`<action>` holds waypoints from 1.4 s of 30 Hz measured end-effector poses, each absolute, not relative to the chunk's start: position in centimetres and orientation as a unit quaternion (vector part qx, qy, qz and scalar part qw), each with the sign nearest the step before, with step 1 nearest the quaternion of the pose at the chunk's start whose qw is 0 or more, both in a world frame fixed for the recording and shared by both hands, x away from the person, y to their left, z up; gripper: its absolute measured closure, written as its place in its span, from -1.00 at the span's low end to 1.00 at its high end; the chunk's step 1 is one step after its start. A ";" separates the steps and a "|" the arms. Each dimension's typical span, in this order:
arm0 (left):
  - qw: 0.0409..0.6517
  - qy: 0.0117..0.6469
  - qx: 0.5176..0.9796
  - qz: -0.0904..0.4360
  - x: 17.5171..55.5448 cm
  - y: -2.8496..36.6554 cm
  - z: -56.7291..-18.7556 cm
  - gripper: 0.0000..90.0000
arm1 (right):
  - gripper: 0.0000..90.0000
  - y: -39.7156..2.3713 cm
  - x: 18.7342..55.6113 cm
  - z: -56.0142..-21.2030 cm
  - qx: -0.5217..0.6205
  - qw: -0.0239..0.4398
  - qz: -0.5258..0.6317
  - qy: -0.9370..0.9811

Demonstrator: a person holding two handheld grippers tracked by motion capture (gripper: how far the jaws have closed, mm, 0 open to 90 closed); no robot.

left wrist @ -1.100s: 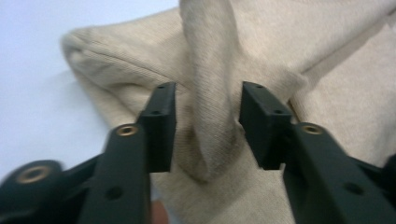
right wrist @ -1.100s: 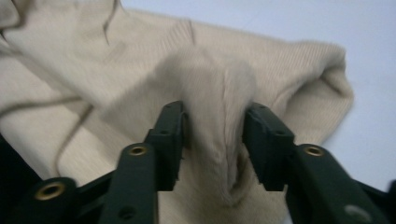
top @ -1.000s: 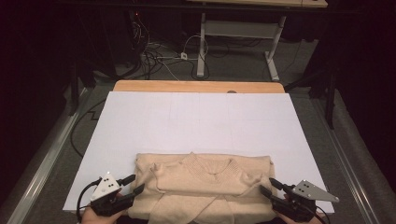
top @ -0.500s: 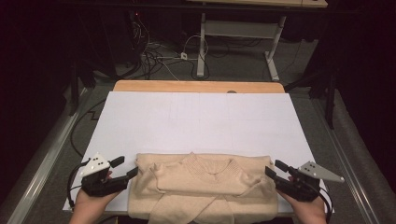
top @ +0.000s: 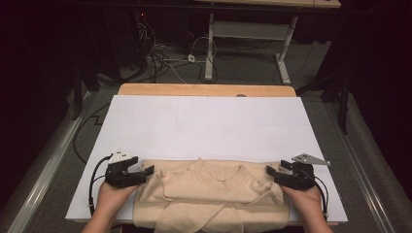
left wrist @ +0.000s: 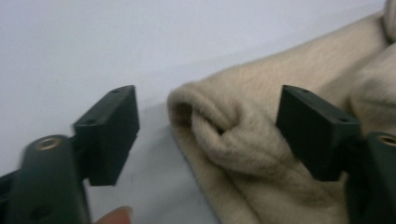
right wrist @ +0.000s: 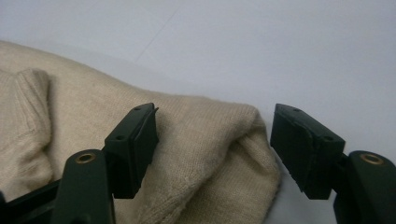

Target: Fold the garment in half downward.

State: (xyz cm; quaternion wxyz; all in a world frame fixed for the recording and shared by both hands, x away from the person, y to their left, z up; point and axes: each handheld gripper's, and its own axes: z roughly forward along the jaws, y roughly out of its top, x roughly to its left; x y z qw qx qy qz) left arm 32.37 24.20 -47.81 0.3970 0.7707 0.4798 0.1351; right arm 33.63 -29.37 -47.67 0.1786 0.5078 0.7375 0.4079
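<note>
Both hands have drawn up toward the sweater's upper corners since the earlier frame, jaws just opening. The white table (top: 204, 126) bears the beige sweater (top: 214, 199) at lower centre. The left gripper (top: 148, 171) gapes around its left corner, gripping nothing; the right gripper (top: 270, 171) likewise, lower right.

A wooden table (top: 204, 90) runs up the middle of the high view, its bare edge showing along the far side. A white sheet (top: 209, 124) covers nearly all of its top. On the sheet, at the lower centre of the frame, lies a folded beige knitted sweater (top: 214, 199), its collar toward the far side.
</note>
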 end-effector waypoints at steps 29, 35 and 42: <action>0.400 0.439 0.798 0.099 31.6 23.7 -48.9 0.54 | 0.56 -28.3 33.1 -47.9 0.453 0.178 0.393 0.780; 0.403 0.431 0.799 0.117 31.2 23.6 -48.8 0.66 | 0.57 -28.4 32.9 -47.8 0.449 0.183 0.401 0.777; 0.438 0.427 0.782 0.119 30.7 24.0 -48.3 0.71 | 0.60 -28.4 32.2 -47.6 0.437 0.214 0.416 0.768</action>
